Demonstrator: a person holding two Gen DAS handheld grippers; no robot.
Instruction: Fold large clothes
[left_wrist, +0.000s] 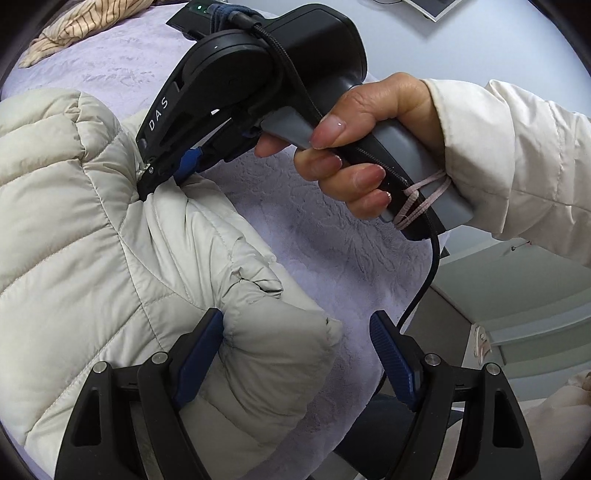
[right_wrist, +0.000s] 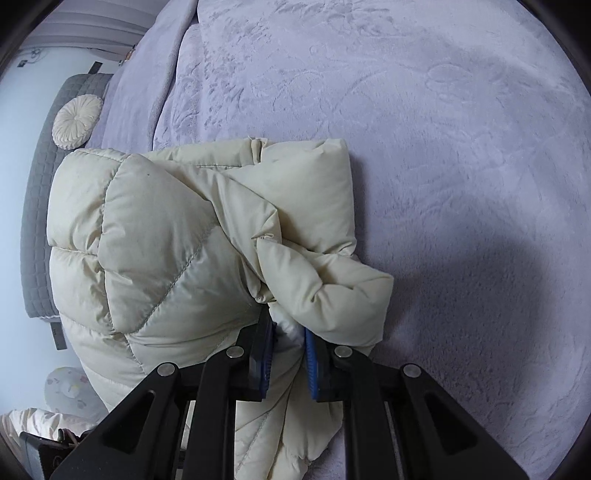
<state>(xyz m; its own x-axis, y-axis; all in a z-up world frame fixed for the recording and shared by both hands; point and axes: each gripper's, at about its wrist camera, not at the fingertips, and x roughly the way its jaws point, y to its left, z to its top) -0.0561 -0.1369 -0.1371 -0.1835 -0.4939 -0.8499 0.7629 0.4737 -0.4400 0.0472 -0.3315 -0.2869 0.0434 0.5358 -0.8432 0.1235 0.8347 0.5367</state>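
A cream quilted puffer jacket lies partly folded on a lilac bedspread. My left gripper is open, its blue pads wide apart around a bunched corner of the jacket. My right gripper, held by a hand, bites into a fold of the jacket farther along. In the right wrist view the right gripper is shut on a pinched fold of the jacket, which bulges over the bedspread.
A striped beige garment lies at the far edge of the bed. A round cream cushion leans on a grey headboard. A cable hangs from the right handle. The bed's edge and the floor lie to the right.
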